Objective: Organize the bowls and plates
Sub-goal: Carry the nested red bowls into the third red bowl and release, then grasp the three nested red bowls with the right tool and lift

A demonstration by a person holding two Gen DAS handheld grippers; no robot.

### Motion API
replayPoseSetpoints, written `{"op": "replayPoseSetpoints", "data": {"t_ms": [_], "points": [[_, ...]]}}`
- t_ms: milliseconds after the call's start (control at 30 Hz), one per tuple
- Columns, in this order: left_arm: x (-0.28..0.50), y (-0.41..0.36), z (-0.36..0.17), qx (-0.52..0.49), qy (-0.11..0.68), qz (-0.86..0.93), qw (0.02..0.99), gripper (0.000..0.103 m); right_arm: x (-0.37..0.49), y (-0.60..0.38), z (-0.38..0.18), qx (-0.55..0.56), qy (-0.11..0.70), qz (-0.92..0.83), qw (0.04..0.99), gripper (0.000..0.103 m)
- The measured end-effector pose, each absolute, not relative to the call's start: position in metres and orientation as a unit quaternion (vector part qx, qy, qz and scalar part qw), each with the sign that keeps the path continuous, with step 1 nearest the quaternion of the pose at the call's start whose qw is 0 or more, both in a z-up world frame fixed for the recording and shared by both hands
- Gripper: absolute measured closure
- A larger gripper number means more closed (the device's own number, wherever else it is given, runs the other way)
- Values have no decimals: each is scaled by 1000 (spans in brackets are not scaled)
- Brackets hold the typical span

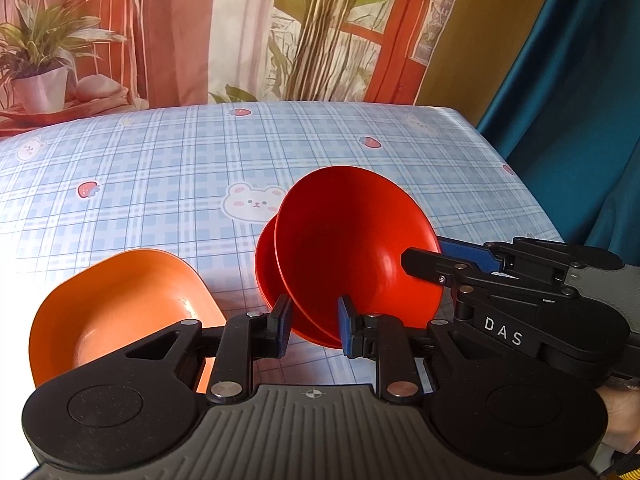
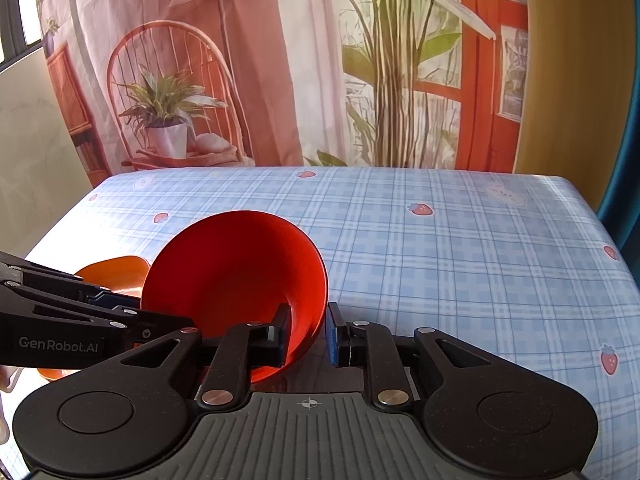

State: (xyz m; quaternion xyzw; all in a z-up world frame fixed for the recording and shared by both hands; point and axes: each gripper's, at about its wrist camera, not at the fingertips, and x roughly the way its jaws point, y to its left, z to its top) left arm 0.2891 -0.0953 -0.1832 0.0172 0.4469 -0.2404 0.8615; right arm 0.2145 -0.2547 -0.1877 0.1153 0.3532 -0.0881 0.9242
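Two red bowls (image 1: 352, 248) are nested and tilted on edge above the table. My left gripper (image 1: 314, 328) straddles their near rim with its pads on either side; the jaws stand partly closed around the rim. My right gripper (image 2: 308, 334) straddles the right rim of the red bowls (image 2: 236, 276), one pad inside and one outside, with a small gap showing. It also shows in the left wrist view (image 1: 448, 258), coming in from the right. An orange squarish bowl (image 1: 120, 312) sits on the table at the left; it also shows in the right wrist view (image 2: 116, 274).
The table (image 1: 160, 168) has a blue plaid cloth with bears and strawberries. A printed backdrop with plants and a chair hangs behind it. A blue curtain (image 1: 580, 100) hangs at the right, past the table edge.
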Motion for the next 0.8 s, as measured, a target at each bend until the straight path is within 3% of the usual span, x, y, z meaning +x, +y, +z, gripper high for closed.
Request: {"op": "replayPoseSetpoints", "data": {"t_ms": [800], "points": [[292,-94,-183,13,447,-237,862,78,214,-254,-188,112,353,-91,924,82]]}}
